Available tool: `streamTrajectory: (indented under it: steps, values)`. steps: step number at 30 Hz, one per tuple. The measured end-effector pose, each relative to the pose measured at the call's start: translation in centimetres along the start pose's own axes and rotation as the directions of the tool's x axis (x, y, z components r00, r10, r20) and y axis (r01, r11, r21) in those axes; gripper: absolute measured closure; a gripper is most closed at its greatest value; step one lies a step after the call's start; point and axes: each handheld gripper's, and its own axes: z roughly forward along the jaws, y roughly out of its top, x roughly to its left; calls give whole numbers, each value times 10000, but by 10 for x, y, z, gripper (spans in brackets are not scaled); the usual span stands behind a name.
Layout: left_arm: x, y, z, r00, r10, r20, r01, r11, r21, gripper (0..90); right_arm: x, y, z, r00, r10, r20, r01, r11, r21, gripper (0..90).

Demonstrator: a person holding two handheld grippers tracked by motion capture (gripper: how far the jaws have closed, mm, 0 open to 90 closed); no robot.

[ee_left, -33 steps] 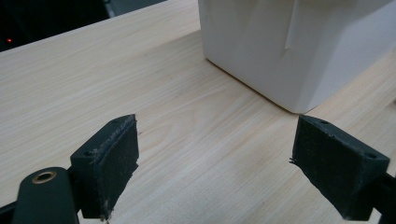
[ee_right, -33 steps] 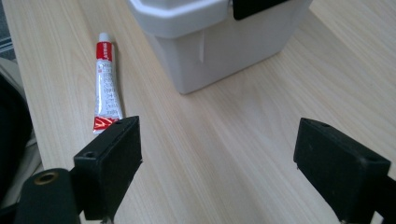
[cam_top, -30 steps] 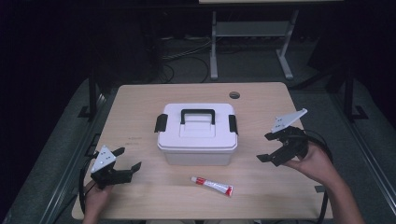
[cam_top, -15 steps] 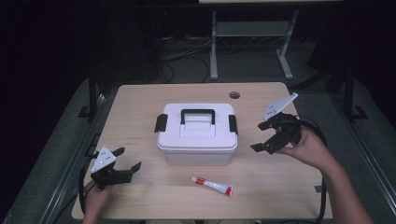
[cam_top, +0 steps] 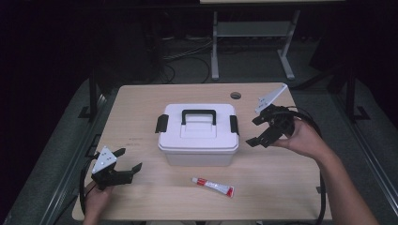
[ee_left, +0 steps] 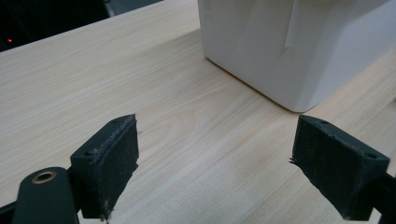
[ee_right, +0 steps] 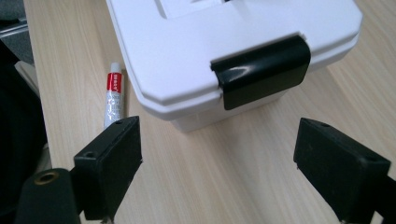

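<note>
White storage box at the middle of the table, lid down, black carry handle lying flat on top. Black latch on its right end folded down over the lid edge, seen close in the right gripper view; matching latch on the left end down as well. Closed and clipped on both sides, then, as far as can be judged.

Just right of the box, right gripper raised a little off the wood, jaws spread wide and empty, aimed at the right-end latch and near it but not touching. In its own view, latch straight ahead between the pads.

Small tube with a red band lying flat on the table in front of the box, apart from it, untouched.

Farther out, at the near left corner, left gripper low over the table, jaws also wide and empty, well apart from the box; in its own view just the box's lower corner ahead.

Probably the very start: nothing unclipped, nothing lifted. Left to do, by the look of it: release the latches, raise the lid, likely deal with the tube
</note>
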Motion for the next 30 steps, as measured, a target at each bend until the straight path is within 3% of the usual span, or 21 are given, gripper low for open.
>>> streamTrajectory:
  steps: [19, 30]
  values:
    - [1, 0, -1, 9999, -111, -42, 111, 9999, -50, 138, -7, 46, 10, 9970, -695, -340, 706, 9970, 330, 145]
    - [1, -1, -1, 10000, -86, -48, 86, 10000, -31, 138, -12, 67, 18, 9950, -862, -509, 883, 9953, 409, 146]
